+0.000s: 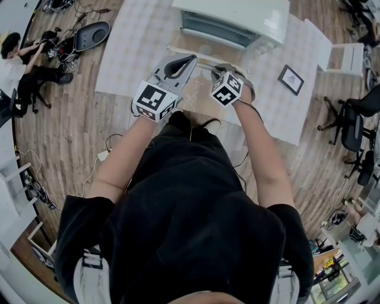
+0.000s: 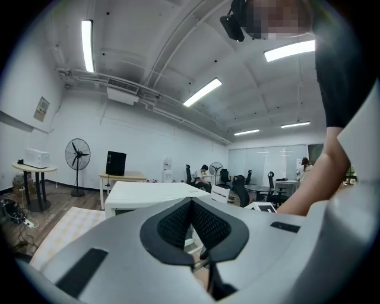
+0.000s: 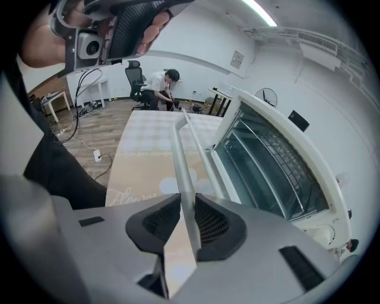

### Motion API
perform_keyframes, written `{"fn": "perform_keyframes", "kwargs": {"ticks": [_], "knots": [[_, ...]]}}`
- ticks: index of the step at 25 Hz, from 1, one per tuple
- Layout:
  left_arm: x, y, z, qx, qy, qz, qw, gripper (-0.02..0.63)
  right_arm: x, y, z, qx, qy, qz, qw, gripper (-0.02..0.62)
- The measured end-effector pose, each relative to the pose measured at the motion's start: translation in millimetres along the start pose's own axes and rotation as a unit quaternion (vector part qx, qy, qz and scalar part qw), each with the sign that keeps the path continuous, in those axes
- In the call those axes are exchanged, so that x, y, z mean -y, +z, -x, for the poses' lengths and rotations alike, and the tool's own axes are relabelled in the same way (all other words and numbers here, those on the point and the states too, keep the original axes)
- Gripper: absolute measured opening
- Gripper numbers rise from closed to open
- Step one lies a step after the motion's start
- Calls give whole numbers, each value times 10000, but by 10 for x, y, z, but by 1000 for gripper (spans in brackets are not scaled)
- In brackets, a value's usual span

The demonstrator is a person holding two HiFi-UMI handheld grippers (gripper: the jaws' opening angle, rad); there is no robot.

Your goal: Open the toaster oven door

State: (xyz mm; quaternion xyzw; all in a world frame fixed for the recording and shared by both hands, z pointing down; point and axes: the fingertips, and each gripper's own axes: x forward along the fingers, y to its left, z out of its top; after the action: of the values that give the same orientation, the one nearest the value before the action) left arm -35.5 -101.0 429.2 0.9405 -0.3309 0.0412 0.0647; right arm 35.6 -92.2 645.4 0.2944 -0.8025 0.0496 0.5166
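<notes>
The white toaster oven (image 1: 237,18) stands at the far side of the table. Its glass door (image 3: 255,172) is tilted out from the oven front, and the rack shows through the glass. My right gripper (image 3: 189,218) is shut on the door's long silver handle bar (image 3: 180,151), which runs straight between the pads. Seen from the head view, the right gripper (image 1: 221,67) is at the middle of the handle (image 1: 202,58). My left gripper (image 1: 189,59) hovers beside it, by the handle's left part. The left gripper (image 2: 191,205) has its jaws together with nothing between them.
A checkered cloth (image 1: 133,47) covers the table. A small framed picture (image 1: 291,79) lies to the right of the oven. Office chairs (image 1: 350,122) stand at the right. A person (image 1: 15,59) sits among cables on the wooden floor at the far left.
</notes>
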Motion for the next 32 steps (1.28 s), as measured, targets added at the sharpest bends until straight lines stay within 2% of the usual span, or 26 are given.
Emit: {"fn": "perform_keyframes", "kwargs": {"ticks": [8,15,19,24,32], "knots": [[93,-51,36,-19,65,38,10000,12,-99,-40,-57,186,-215,-332,9990,80],[139,-80,69,-28,96,74,9999,12,-147,-75,-77,378,-200,-1006,9940,80],[127,-69,85,-2,122,98,9999,12,-151,-103,-70,517,-13,-1671,9846,69],[83,-68,65,5,141,107,9998,12,-68,-117,-84,793,-63,-2473,9657,44],[53,-51,51,10,138,121,9998,12,-111,-167,-113,763,-159,-2967,9518,37]]}}
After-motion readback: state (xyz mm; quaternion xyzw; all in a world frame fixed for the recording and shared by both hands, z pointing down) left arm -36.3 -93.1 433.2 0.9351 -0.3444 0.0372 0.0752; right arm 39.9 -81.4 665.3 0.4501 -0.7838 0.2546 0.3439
